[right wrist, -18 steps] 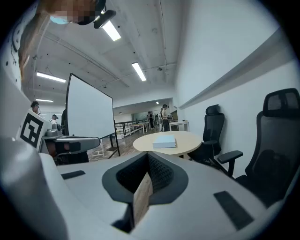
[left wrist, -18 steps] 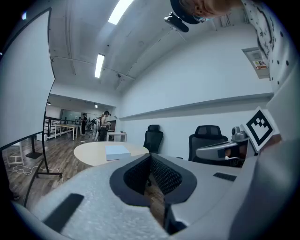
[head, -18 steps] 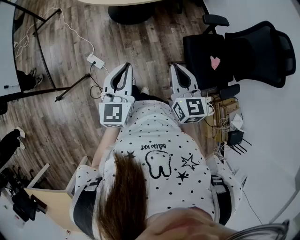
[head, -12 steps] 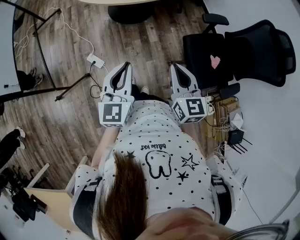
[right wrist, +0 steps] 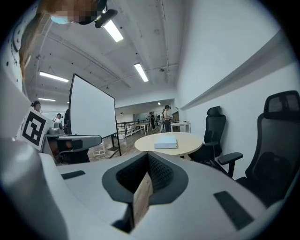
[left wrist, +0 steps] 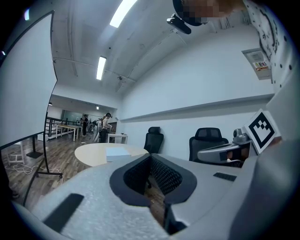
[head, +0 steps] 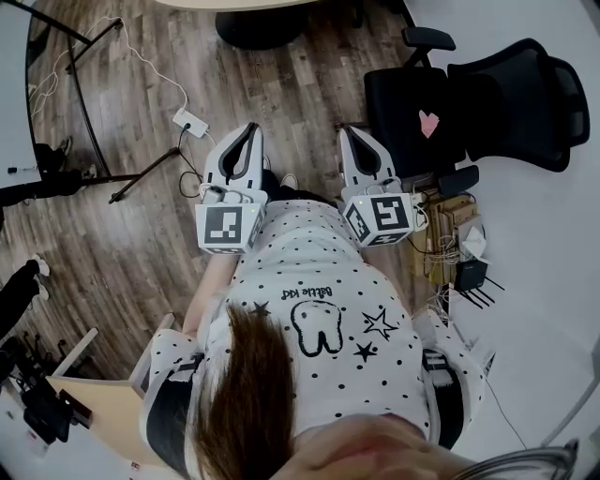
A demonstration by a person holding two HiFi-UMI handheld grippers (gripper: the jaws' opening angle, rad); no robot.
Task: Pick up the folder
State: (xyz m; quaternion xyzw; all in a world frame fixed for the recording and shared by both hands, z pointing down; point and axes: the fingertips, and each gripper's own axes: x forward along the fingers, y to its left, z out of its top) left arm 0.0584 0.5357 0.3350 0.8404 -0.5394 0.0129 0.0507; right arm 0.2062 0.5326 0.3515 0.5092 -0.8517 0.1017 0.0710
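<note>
The folder (right wrist: 166, 142) is a flat pale blue thing lying on a round beige table (right wrist: 187, 138) some way ahead; the left gripper view shows the folder (left wrist: 117, 151) on that table (left wrist: 93, 154) too. In the head view only a sliver of the table (head: 234, 3) shows at the top edge, and the folder is out of sight there. My left gripper (head: 246, 137) and right gripper (head: 354, 137) are held side by side in front of my chest over the wooden floor, far from the folder. Both are shut with nothing between the jaws.
Black office chairs (head: 469, 103) stand to the right. A whiteboard on a black stand (head: 84, 112) is at the left, with a white power strip (head: 190, 120) and cable on the floor. Boxes and gear (head: 455, 234) sit by my right side. People stand far off (right wrist: 166, 117).
Both grippers stay where they were. A dark figure at the left edge of the head view has shifted a little.
</note>
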